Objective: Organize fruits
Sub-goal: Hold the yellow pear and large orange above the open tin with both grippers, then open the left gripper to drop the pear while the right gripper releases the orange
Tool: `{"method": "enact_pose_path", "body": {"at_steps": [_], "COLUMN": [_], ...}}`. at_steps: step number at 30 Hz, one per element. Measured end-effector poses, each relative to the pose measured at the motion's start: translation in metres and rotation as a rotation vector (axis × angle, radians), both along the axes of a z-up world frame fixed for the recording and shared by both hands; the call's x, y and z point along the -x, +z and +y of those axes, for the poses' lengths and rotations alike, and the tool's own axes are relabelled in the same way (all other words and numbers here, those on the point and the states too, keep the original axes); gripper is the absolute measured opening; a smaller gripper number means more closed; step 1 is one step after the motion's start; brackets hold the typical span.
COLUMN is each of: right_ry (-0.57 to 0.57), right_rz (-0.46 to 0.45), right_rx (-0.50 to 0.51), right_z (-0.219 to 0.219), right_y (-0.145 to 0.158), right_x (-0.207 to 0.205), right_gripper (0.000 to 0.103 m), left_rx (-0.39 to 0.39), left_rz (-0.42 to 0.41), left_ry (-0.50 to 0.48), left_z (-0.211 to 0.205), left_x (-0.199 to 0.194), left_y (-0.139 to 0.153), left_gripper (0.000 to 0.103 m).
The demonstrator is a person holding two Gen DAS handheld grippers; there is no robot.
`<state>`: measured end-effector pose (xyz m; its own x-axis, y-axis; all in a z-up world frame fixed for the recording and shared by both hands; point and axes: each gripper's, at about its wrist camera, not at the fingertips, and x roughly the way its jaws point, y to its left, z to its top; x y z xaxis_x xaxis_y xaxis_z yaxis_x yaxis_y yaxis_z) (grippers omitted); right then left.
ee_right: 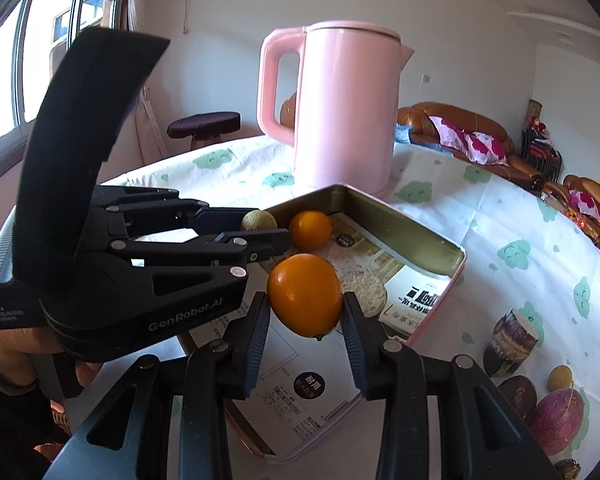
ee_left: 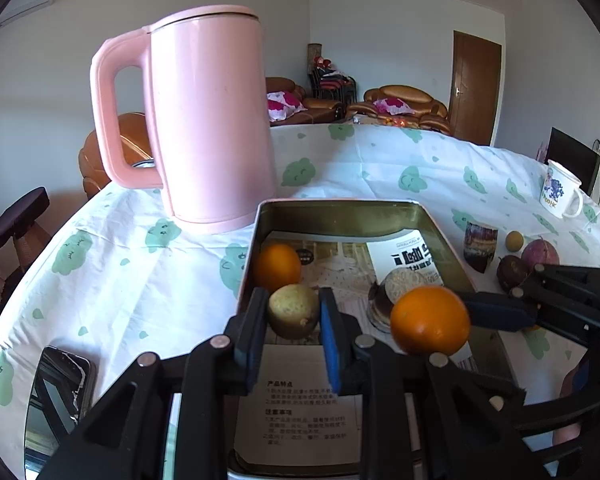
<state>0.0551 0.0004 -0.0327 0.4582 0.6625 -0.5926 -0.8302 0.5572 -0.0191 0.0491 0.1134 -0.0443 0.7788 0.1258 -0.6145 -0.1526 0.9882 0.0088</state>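
orange (ee_right: 305,295) held over tin (ee_right: 416,236) | 2nd orange (ee_right: 310,229) inside | yellowish fruit (ee_left: 293,311) gripped

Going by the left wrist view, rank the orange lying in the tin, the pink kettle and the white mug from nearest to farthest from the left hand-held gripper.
1. Orange lying in the tin, just ahead of the left hand-held gripper.
2. Pink kettle, behind the tin, left.
3. White mug, far right table edge.

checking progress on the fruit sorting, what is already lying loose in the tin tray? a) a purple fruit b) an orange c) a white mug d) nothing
b: one orange lies in the tin tray near its far left corner, while the left gripper holds a yellowish fruit and the right gripper holds another orange.
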Motion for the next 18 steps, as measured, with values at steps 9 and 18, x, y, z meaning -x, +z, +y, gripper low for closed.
{"method": "enact_pose_path", "body": {"at_steps": [9, 18], "right_ry": [-0.002, -0.036], "right_rz": [0.024, 0.015], "right_rx": [0.028, 0.037], "right_z": [0.004, 0.004], "right_y": [-0.004, -0.004], "right_x": [-0.001, -0.004], "right_gripper": [0.039, 0.061], "left_rx": [-0.005, -0.022], "left_rz": [0.015, -0.031], "left_ry": [-0.004, 0.014], "left_z": [-0.002, -0.005], "left_x": [-0.003, 0.007], "left_y": [-0.002, 0.003], "left_gripper": [0.027, 0.059]}}
